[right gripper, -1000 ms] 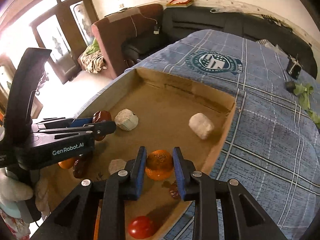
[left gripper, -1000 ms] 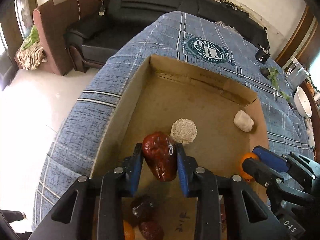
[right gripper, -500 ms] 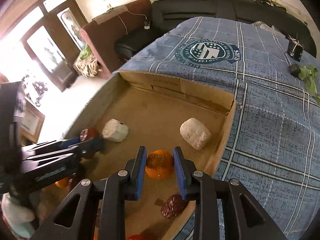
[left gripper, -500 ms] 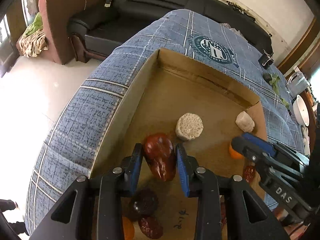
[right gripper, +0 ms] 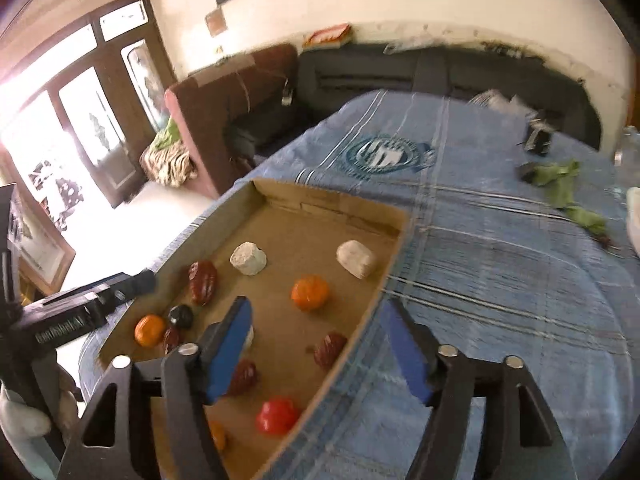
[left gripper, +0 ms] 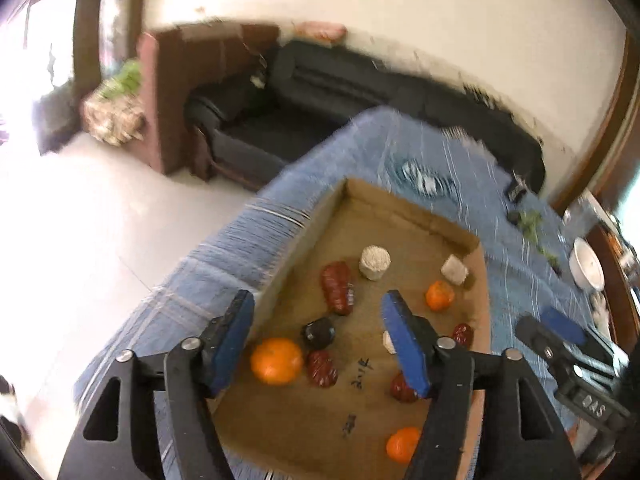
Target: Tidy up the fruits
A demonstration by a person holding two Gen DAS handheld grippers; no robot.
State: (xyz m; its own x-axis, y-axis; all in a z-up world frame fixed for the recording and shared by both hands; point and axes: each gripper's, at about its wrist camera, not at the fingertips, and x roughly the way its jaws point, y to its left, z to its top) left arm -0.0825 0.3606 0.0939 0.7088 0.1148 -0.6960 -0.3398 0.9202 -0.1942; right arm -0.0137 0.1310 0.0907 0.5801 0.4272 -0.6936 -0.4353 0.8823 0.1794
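Here, the fruits lie loose on the floor of a shallow cardboard tray (left gripper: 316,216) that sits on a blue plaid cloth (right gripper: 500,280). In the left wrist view, a long dark-red date (left gripper: 337,288) rests near the tray's left wall, just beside a pale round cake (left gripper: 374,262). A second pale block (left gripper: 454,270) sits toward the far right corner, with a small orange (left gripper: 439,295) just in front of it. Nearer the camera lie a larger orange (left gripper: 277,361), a black round fruit (left gripper: 318,333) and a short red date (left gripper: 322,368), the three close together. Another orange (left gripper: 402,444) lies at the near edge of the tray.

The left gripper (left gripper: 320,336) hangs above the tray with its blue pads spread wide and nothing between them. The right gripper (right gripper: 320,344) is likewise spread wide and empty; its left pad hangs over the tray floor and its right pad over the cloth beyond the tray's right wall. In the right wrist view, a red tomato-like fruit (right gripper: 277,415) lies near the tray's front, and a dark-red date (right gripper: 329,348) lies close to the right wall.

Beyond the tray, the cloth carries a round printed emblem (right gripper: 386,154) and some green leaves (right gripper: 560,184). A dark sofa (right gripper: 440,72) and a brown armchair (right gripper: 224,100) stand against the far wall. A white bowl (left gripper: 588,268) sits at the cloth's right edge. Both views are slightly blurred.
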